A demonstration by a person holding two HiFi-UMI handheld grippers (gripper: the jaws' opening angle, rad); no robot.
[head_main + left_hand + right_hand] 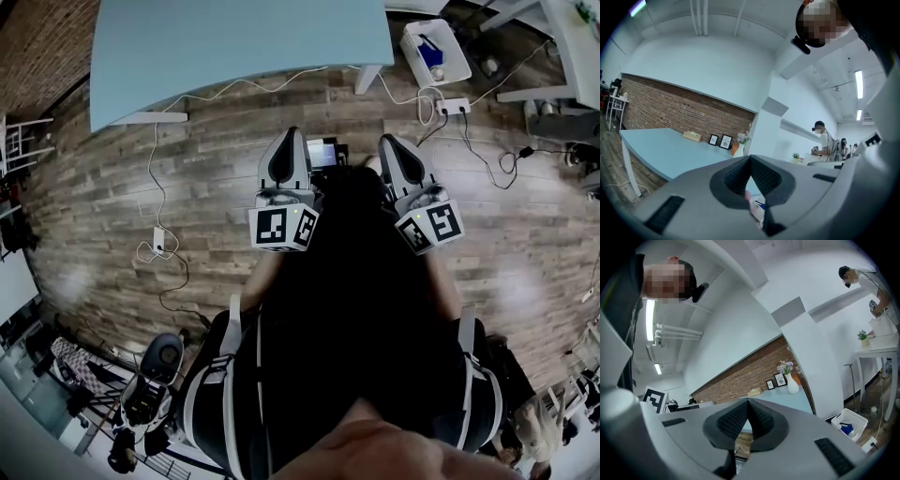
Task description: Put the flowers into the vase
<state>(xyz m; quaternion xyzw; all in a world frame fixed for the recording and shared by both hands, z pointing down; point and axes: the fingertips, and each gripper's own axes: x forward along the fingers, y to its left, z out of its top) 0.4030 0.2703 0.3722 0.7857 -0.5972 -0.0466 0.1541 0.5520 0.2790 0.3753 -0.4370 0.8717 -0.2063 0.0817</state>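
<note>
A white vase (792, 384) holding pale purple flowers (785, 366) stands far off on the light blue table (787, 401), against the brick wall. In the left gripper view the same flowers (743, 137) show small above the jaws. My left gripper (289, 142) and right gripper (395, 148) are held side by side over the wooden floor, short of the table (234, 47). The left gripper (750, 159) has its ribbed pads meeting at the tips, with nothing between them. The right gripper (748, 402) is likewise shut and holds nothing.
A white bin (436, 52) with blue items stands on the floor by the table's right leg, next to a power strip (453, 106) and loose cables. A tissue box (692, 136) and picture frames (720, 140) sit on the table. A person (824, 138) stands at a white desk (881, 350).
</note>
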